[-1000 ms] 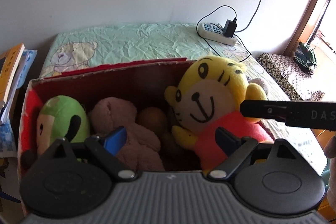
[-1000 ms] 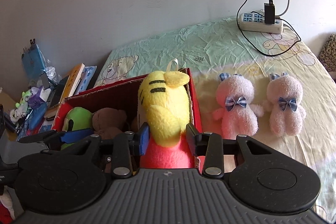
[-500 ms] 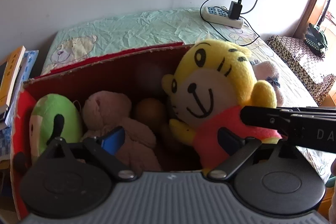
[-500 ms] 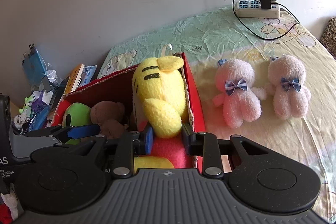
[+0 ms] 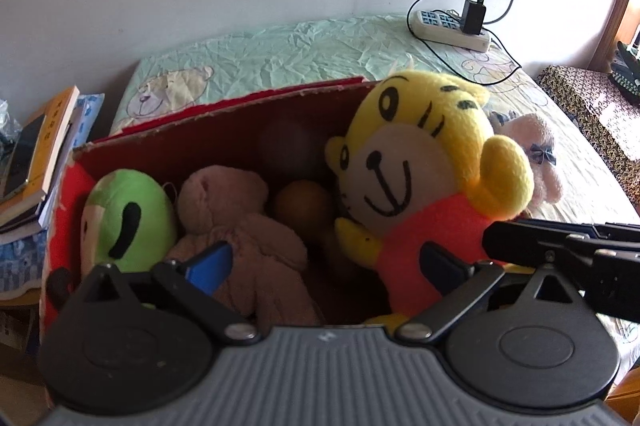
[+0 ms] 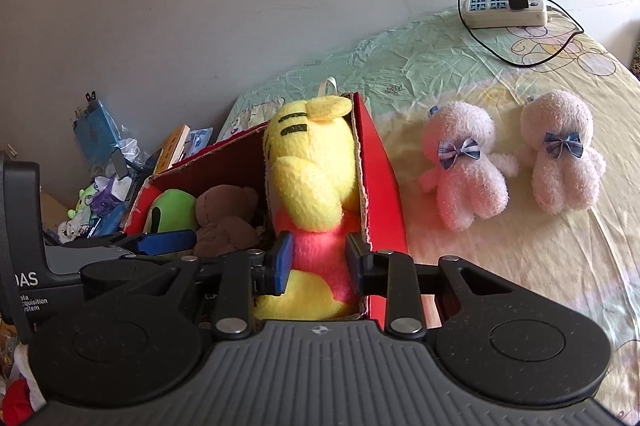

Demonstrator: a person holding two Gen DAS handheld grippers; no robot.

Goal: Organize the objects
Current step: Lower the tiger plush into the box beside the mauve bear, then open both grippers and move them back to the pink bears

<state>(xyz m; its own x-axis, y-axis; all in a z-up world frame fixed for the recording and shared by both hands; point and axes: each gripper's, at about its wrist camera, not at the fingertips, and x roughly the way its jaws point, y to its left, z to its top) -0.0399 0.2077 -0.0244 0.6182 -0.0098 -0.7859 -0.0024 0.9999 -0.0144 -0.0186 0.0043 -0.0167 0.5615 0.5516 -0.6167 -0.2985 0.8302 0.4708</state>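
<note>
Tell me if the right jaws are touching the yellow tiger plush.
Touching. The right wrist view shows the right gripper with both jaws pressed into the red body of the yellow tiger plush, no gap either side.

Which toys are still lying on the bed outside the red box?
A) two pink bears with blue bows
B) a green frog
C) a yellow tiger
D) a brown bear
A: both pink bears lie on the sheet beside the red box.
</note>
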